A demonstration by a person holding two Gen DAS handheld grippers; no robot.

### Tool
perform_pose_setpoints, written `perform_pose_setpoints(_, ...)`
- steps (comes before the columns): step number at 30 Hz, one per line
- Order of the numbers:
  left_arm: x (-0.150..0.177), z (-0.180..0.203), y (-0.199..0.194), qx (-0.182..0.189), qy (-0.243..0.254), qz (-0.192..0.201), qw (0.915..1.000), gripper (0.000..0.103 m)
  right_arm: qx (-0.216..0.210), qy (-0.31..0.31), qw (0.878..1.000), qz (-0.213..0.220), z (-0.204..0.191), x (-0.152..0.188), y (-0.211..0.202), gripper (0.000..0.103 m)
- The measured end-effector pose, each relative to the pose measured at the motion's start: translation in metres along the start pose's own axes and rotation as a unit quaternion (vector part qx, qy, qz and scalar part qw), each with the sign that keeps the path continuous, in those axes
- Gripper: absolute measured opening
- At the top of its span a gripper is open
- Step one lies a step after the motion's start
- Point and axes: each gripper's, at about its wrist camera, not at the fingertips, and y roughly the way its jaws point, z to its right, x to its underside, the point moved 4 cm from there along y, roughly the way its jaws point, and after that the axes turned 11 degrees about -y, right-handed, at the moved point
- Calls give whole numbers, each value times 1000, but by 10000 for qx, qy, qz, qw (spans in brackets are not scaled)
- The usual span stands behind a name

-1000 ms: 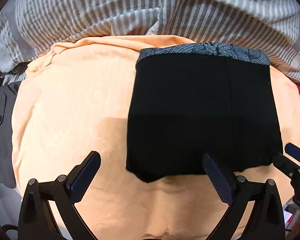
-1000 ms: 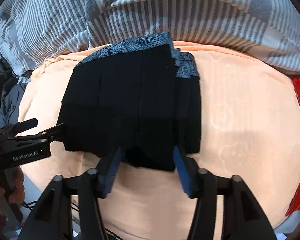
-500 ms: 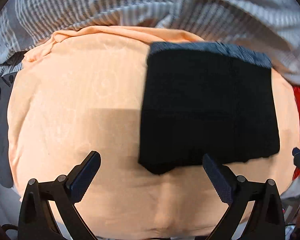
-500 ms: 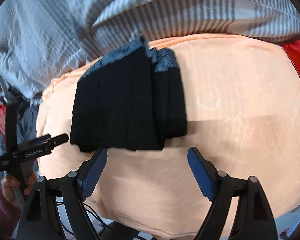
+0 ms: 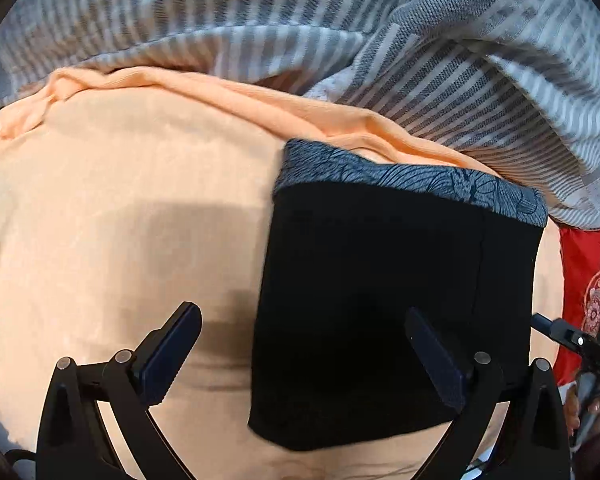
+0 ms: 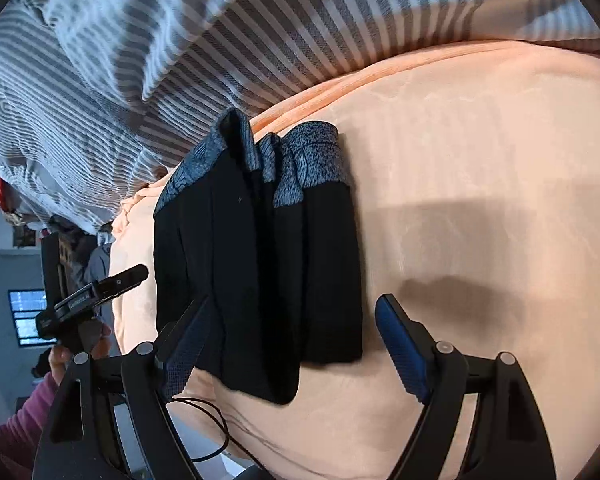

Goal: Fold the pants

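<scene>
Left wrist view, read from left to right: one broad stretch of peach bedcover [image 5: 112, 216] lies bare and open, then one pair of black pants [image 5: 380, 300], folded into a compact block with its grey patterned waistband [image 5: 412, 178] at the far edge, then a strip of red patterned cloth [image 5: 592, 276] at the right rim. One grey striped blanket [image 5: 340, 40] is bunched along the far side, close behind the waistband. The left tool [image 5: 300, 356] hangs with its two fingers spread wide, pinching nothing; its left finger is over bare cover and its right finger over the pants. In the right wrist view the right tool [image 6: 292, 344] is likewise spread, the near end of the folded pants [image 6: 260, 280] showing between its fingers, unpressed, with open bedcover to the right.
</scene>
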Motion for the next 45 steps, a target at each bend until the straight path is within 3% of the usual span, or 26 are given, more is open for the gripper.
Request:
perform_pose_setpoints(10, -11, 8, 32, 237, 485, -308, 9981, 102, -1300, 207, 9909, -273, 27, -19, 34, 86)
perform_pose_setpoints(15, -13, 10, 44, 306, 540, -403, 9973, 102, -1589, 118, 9865, -388, 23, -24, 54, 87)
perform_pose_setpoints(22, -10, 17, 62, 665, 220, -682, 9952, 102, -1618, 79, 9858, -441, 16, -27, 63, 86)
perform_pose_setpoints(25, -3, 25, 61, 620, 293, -521, 9963, 96, -1338, 399, 9892, -441, 21, -25, 57, 74)
perform_pose_setpoints(27, 0, 26, 55, 620, 261, -423, 9968, 89, -1238, 415, 9906, -414, 18, -23, 53, 59)
perform_pose_setpoints(29, 0, 25, 48, 650, 187, -358, 9971, 77, -1264, 384, 9906, -344, 12, -22, 46, 46)
perform_pose_setpoints(31, 3, 23, 36, 646, 194, -284, 9973, 72, -1442, 440, 9883, -244, 5, -22, 39, 38)
perform_pose_setpoints(36, 18, 44, 16, 508, 381, -179, 9978, 65, -1655, 360, 9854, -193, -18, -21, 23, 35)
perform_pose_setpoints(45, 53, 70, -29, 584, 437, -78, 9973, 64, -1927, 228, 9808, -212, -34, 3, -30, 36)
